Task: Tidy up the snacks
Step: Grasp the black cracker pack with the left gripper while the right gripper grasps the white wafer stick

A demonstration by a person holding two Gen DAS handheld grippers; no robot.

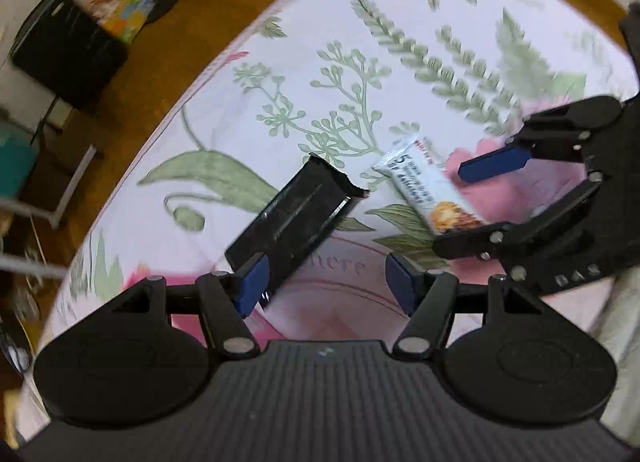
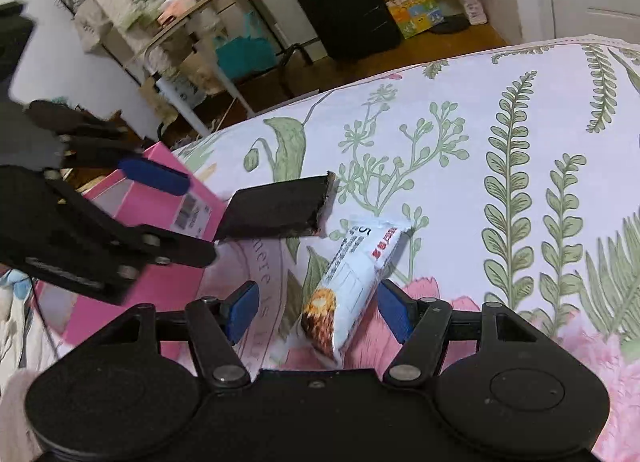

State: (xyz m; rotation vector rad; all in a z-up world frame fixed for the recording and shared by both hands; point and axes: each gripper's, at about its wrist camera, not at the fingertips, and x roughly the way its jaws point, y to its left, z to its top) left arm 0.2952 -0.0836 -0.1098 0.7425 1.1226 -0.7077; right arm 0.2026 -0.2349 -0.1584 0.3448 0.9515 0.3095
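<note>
- Snacks lie on the bed in front of me: a black snack packet (image 1: 296,218) with a torn end, and a white cereal bar (image 1: 430,192) with an orange picture on one end, both on the floral bedspread (image 1: 360,62).
- From my left-hand camera, my left gripper (image 1: 325,288) has its blue pads (image 1: 253,286) standing apart, roughly half open.
- The near end of the black packet sits just beside the left pad, seemingly touching it, but the other pad is clear of it, so nothing is pinched.
- My right gripper (image 1: 472,202) reaches in from the right side of that view, its fingers spread around the orange end of the white bar.
- From my right-hand camera, the white bar (image 2: 348,286) lies between my right gripper's (image 2: 316,310) pads, its edge near the right pad (image 2: 394,310); the left pad stands well apart from it, so the jaws are open and not squeezing.
- A pink box (image 2: 160,222) stands at the bed's edge, left of the snacks, and the black packet (image 2: 280,208) lies just beside it, torn end pointing away.
- My left gripper (image 2: 188,218) hangs in front of the pink box, blurred.
- Beyond the bed I see a wooden floor (image 2: 440,42), a black suitcase (image 2: 344,2) and a rack (image 2: 132,2) of folded linen.
</note>
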